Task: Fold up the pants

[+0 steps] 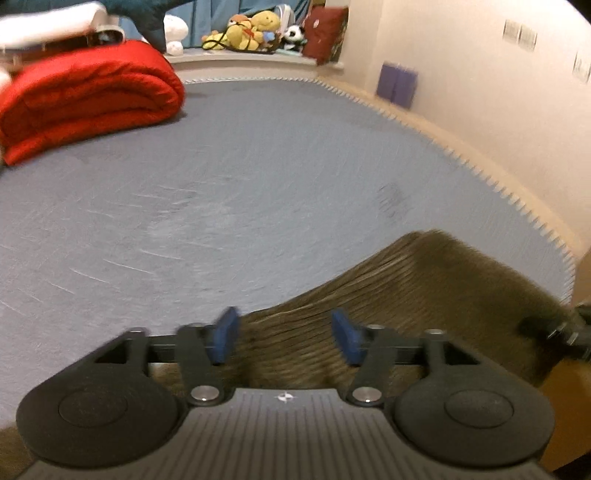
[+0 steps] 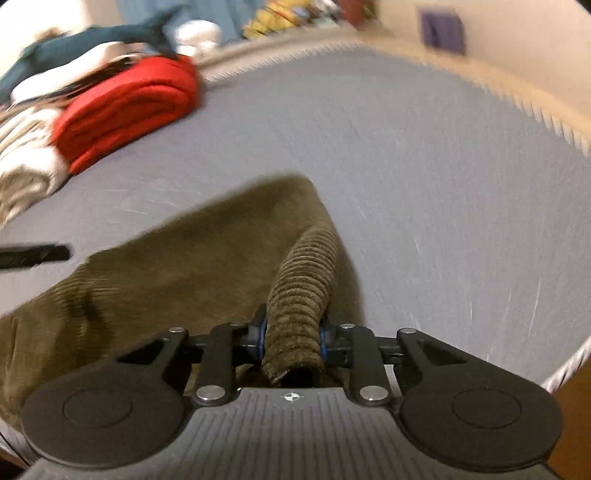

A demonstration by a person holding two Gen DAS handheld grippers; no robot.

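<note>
The pants (image 2: 207,258) are lying at the near edge of the bed, brown corduroy, bunched more than spread, with one part trailing off toward you on the left of the right camera's view. You are pinching a rolled ridge of that corduroy in your right gripper (image 2: 291,341): its blue pads are pressing in on both sides of the roll, so the jaws are standing narrow with cloth filling the gap. That grip is probably giving you a corner or hem to lift and carry across for a fold (which part of the garment it is, I cannot tell).

Your left gripper (image 1: 286,338) is hovering with its jaws standing wide apart and nothing between the pads; the corduroy is lying just beyond and beneath them, so it looks ready to take a second hold. The cloth there is streaked with blur, and so is most of the right camera's view.

The bed (image 1: 258,166) is wearing a flat grey-blue sheet, faintly scratched-looking, with a toothed trim along its far and right edges. A folded red quilt (image 1: 85,99) is sitting well apart from the pants at the far left, with white and dark teal things piled on it. Beyond it, on a ledge, plush toys (image 1: 255,29) are crowding together (a yellow one, a small panda). A cream wall (image 1: 461,74) is running along the right, with something purple (image 1: 397,85) leaning at its foot.
</note>
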